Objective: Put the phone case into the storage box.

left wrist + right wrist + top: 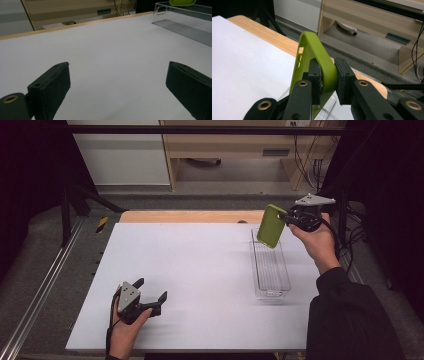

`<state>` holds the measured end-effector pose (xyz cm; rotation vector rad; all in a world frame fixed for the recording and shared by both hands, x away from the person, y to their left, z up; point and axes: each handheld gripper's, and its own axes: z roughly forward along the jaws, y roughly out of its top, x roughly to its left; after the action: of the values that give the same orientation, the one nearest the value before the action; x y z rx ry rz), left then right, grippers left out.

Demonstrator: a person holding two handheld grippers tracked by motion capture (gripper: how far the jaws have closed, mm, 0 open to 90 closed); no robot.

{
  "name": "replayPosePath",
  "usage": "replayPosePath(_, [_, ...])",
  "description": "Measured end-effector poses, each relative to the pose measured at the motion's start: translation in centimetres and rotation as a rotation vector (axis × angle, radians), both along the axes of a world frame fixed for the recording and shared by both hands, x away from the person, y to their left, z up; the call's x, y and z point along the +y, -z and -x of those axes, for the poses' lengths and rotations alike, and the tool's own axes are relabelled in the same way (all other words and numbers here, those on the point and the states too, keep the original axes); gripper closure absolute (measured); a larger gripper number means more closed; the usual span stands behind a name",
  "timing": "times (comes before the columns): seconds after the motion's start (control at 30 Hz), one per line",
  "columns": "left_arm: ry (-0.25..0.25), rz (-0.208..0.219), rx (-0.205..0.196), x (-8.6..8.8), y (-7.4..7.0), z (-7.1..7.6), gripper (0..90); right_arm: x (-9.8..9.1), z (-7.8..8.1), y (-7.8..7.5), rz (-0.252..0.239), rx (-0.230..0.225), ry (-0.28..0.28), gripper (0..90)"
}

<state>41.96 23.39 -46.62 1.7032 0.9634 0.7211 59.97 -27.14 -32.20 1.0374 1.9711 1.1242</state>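
- Green phone case (271, 225), clamped at its edge by the right gripper (288, 216), hangs above the clear tray (270, 270).
- Left gripper (151, 290) rests open on the white bench (200, 270).

One green phone case (271, 226); one clear tray (270, 270); two claws.

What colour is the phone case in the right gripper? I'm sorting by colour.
Lime green; the phone case shows best in the right gripper view.
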Motion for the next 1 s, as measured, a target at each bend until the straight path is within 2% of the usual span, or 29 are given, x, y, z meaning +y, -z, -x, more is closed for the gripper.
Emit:
replayPosePath(0.23, [0.0,-0.002,0.002,0.0,0.0,0.0,5.2,0.3,-0.6,1.2,0.008,0.018,-0.001,76.6])
replayPosePath(1.0, [-0.002,-0.004,0.003,0.0,0.1,-0.1,5.2,0.8,-1.6,2.9,0.029,0.043,0.003,76.5])
